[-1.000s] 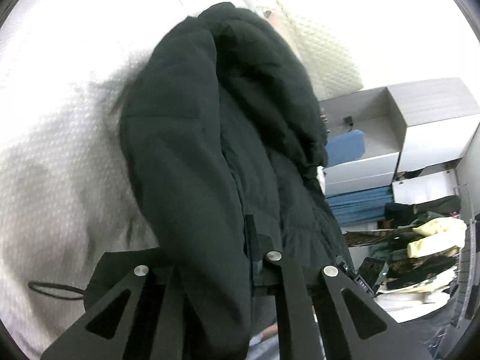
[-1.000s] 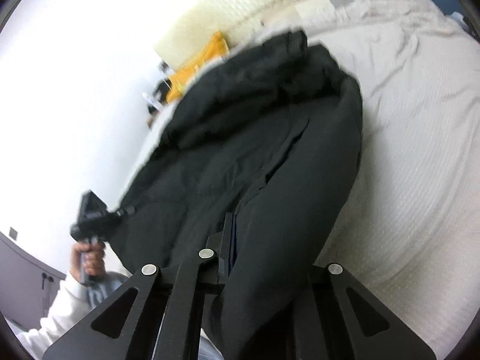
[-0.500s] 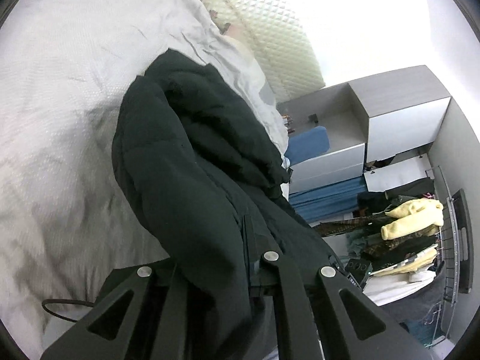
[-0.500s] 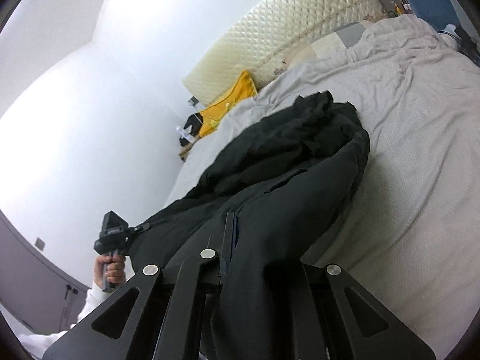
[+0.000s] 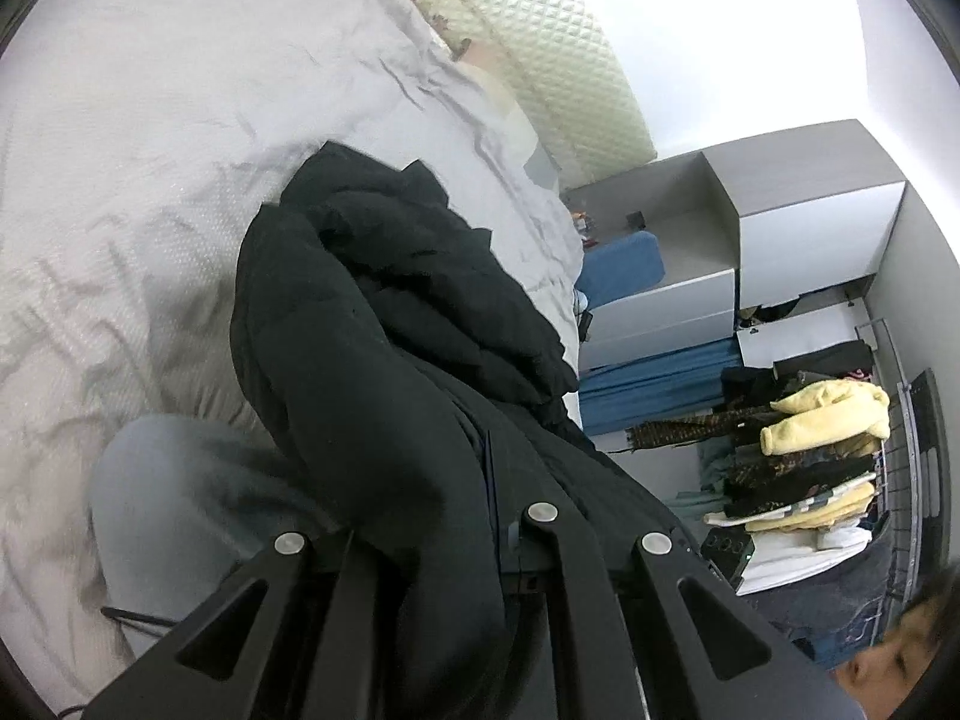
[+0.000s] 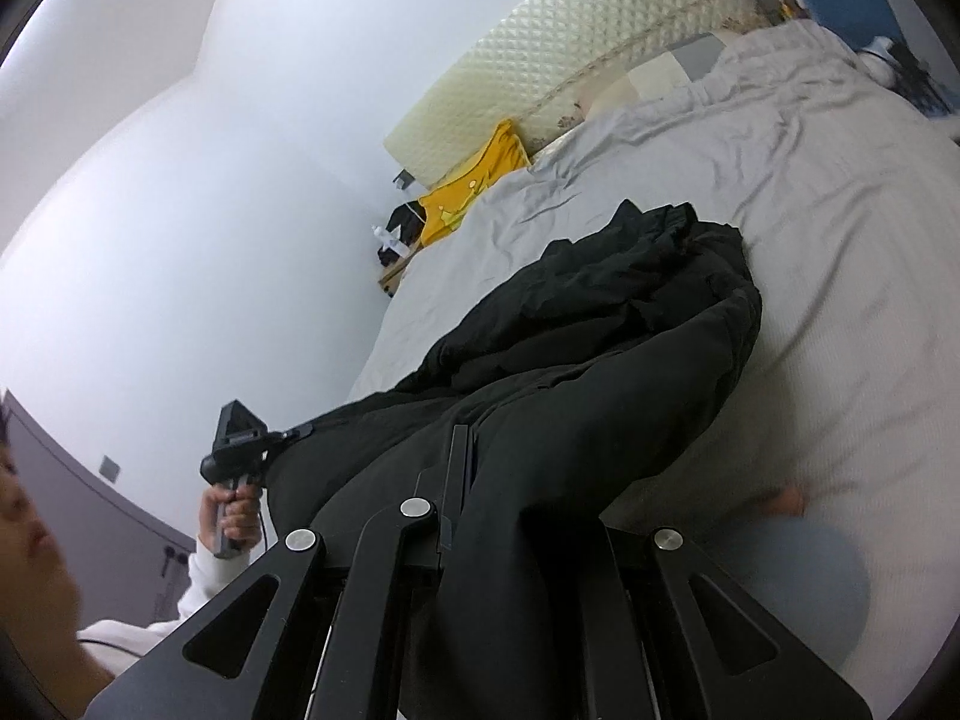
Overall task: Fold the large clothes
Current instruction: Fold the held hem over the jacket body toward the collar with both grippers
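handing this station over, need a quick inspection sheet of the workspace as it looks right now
surface: bed with a wrinkled pale grey sheet, quilted cream headboard behind it
job's things: black padded coat, near end lifted, far end bunched on the sheet
clutter: yellow garment by the headboard; small items on a ledge beside the bed, too small to tell
grippers: left gripper shut on the coat; right gripper shut on the coat
cables: thin dark cable on the sheet at the near edge
surroundings: grey cabinets, blue cushion, rack of hanging clothes, plain white wall
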### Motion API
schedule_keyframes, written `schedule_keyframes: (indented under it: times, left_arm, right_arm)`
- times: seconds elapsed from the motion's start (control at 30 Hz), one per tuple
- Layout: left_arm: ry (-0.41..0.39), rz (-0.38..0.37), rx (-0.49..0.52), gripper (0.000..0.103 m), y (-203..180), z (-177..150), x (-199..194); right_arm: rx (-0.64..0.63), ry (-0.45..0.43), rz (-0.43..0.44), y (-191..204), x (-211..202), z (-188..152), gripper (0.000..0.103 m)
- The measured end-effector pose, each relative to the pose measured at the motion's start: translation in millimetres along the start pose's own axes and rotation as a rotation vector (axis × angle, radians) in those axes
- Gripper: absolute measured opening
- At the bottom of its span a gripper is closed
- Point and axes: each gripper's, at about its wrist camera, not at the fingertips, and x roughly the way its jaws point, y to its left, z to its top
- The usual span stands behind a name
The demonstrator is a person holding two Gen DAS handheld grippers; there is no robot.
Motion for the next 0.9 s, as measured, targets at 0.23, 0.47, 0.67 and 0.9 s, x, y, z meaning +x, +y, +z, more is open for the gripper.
schedule_keyframes:
  times: [0.23, 0.47, 0.67, 0.9]
  left_arm:
    - [-0.002, 0.064, 0.066, 0.005, -52.0, 22.2, 5.2]
    - [-0.017, 0.126, 0.025, 0.007, -57.8, 99.0, 41.7]
    - [-0.029, 0.19, -0.04, 0.007, -41.7, 147.2, 90.8]
    - [-0.032, 0.26, -0.049, 0.008, -28.5, 174.2, 132.9]
  right_arm:
    - [0.048, -0.014, -0.027, 5.7, -0.4, 27.4, 0.006]
    - [0.164, -0.075, 0.009, -23.2, 31.8, 105.2, 0.008]
    - [0.326, -0.076, -0.004, -75.7, 81.7, 153.0, 0.009]
    - [0.477, -0.098, -0.033, -131.8, 121.5, 172.7, 0.009]
